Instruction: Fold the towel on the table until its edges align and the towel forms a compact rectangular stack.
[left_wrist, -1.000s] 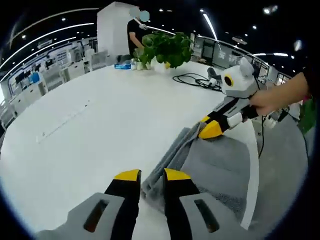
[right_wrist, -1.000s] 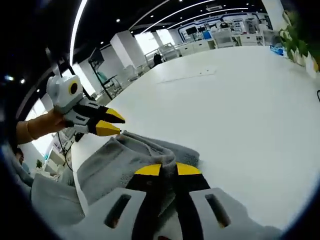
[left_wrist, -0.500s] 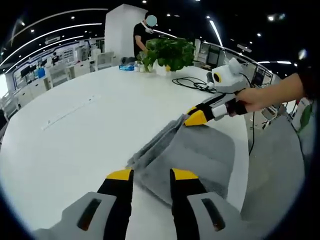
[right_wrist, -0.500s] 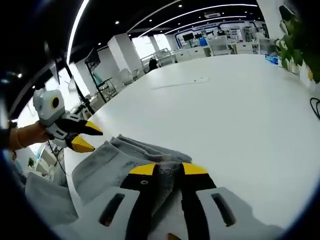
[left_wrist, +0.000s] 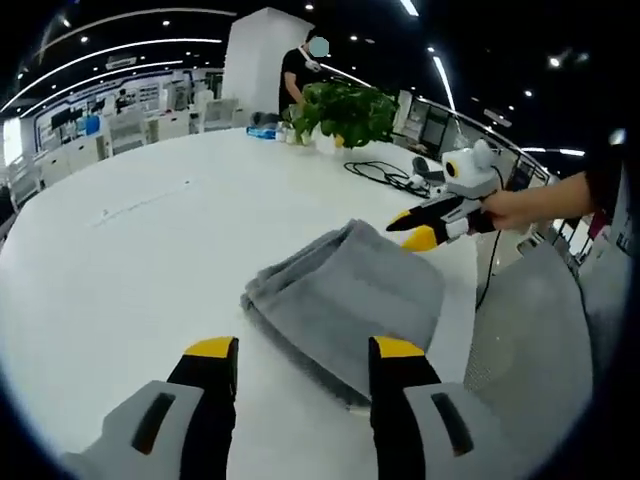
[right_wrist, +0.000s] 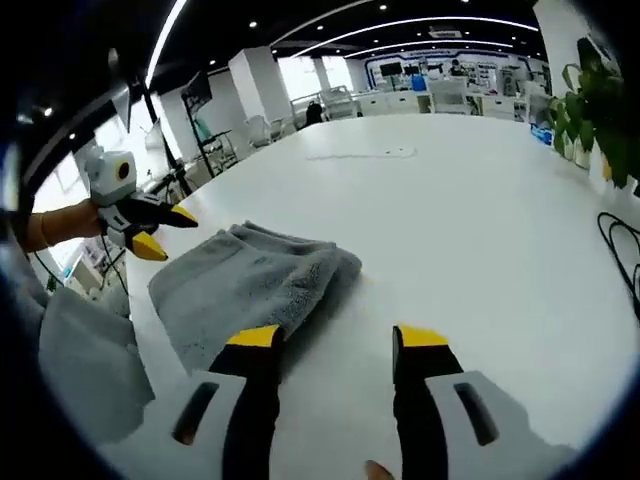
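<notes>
The grey towel (left_wrist: 345, 290) lies folded in a thick, roughly rectangular stack near the edge of the white table (left_wrist: 140, 260). My left gripper (left_wrist: 305, 352) is open, its yellow tips apart just short of the towel, nothing between them. My right gripper (left_wrist: 413, 229), held by a hand, hovers open at the towel's far corner. In the right gripper view the towel (right_wrist: 250, 285) sits ahead and to the left of my open right gripper (right_wrist: 338, 340). There my left gripper (right_wrist: 165, 232) stands open beside the towel's left edge.
A potted plant (left_wrist: 340, 105) and black cables (left_wrist: 385, 170) sit at the far side of the table, with a person (left_wrist: 300, 70) behind. A grey chair (left_wrist: 525, 330) stands by the table edge. The plant (right_wrist: 600, 110) and cable (right_wrist: 620, 240) lie to the right.
Both grippers have let go of the towel, opened wide and drawn back. The towel now lies flat in its folded stack.
</notes>
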